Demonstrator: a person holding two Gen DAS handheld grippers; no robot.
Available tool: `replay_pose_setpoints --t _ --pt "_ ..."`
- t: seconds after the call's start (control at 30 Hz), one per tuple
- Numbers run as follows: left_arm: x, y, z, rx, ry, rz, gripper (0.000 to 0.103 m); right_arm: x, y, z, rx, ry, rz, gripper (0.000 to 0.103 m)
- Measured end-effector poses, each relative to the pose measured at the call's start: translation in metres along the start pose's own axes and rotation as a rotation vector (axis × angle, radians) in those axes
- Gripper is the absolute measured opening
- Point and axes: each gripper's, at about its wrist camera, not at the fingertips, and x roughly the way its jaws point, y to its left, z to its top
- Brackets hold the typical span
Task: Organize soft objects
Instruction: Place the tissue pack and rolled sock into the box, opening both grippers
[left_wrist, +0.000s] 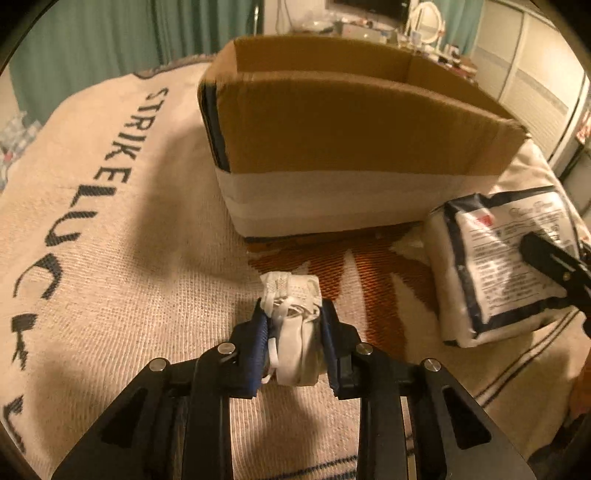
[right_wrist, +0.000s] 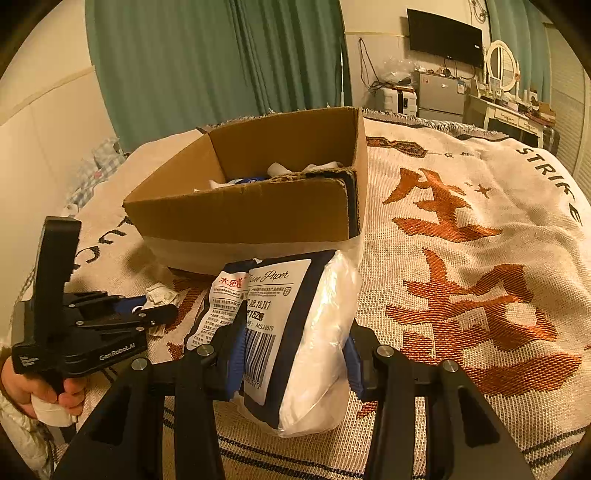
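Observation:
My left gripper (left_wrist: 294, 314) is shut on a small white rolled cloth bundle (left_wrist: 295, 328) just above the blanket, in front of the open cardboard box (left_wrist: 332, 147). The bundle also shows in the right wrist view (right_wrist: 159, 295), held by the left gripper (right_wrist: 155, 308). My right gripper (right_wrist: 293, 343) is shut on a white tissue paper pack (right_wrist: 288, 332) with a dark blue label, upright on the blanket in front of the box (right_wrist: 240, 214). In the left wrist view the pack (left_wrist: 498, 266) sits right of the box, with a right gripper finger (left_wrist: 554, 258) on it. Soft white items lie inside the box.
A beige woven blanket (right_wrist: 461, 277) with orange characters and dark lettering covers the bed. Green curtains (right_wrist: 221, 55) hang behind. A desk with a mirror (right_wrist: 500, 66) and a wall TV stand at the far right.

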Motion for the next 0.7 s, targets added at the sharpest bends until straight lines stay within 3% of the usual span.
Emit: replay_pose_setpoints --t 0.37,0.57,0.7 --pt "-0.082 -0.022 -0.008 0.038 -0.173 -0.001 0.026 -0.067 0.018 -0.002 -0.027 -0.113 -0.022 0.044" --pt "-0.134 -0.029 0.014 0.071 -0.326 0.018 0.026 -0.117 0.026 0.017 -0.05 -0.217 -0.029 0.044" --pt "-0.158 -0.034 0.036 0.081 -0.378 0.029 0.026 -0.142 0.032 0.041 -0.087 -0.287 -0.038 0.044"
